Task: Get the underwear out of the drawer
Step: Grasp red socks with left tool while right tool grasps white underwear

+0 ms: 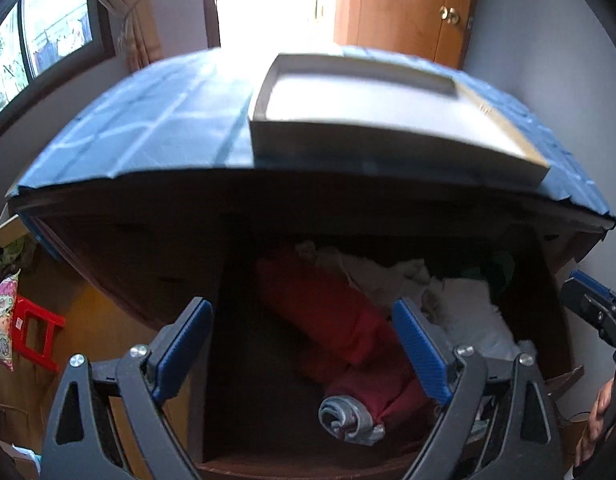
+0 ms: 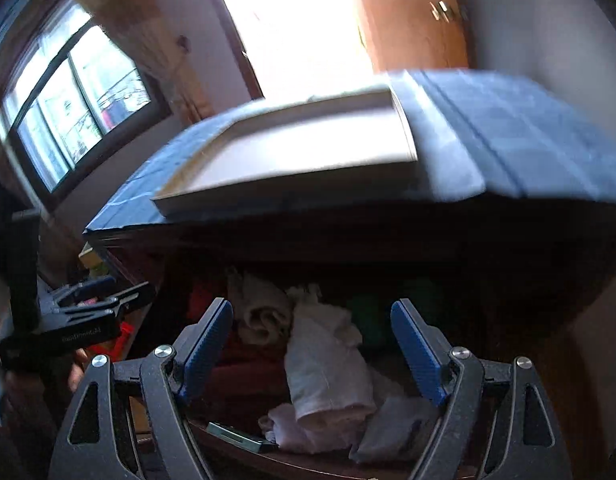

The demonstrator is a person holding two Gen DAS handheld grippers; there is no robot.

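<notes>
The dark wooden drawer stands pulled out below the cabinet top. Rolled clothes lie inside: a red roll with a grey waistband end, and white rolled pieces to its right. My left gripper hovers open above the red roll, nothing between its blue pads. In the right wrist view a white roll lies lengthwise in the drawer, with pale bundles behind it. My right gripper is open above that white roll and holds nothing.
A shallow white tray rests on the blue checked cloth covering the cabinet top. A red stool stands on the floor at left. A flat green-edged object lies at the drawer's front. A wooden door is behind.
</notes>
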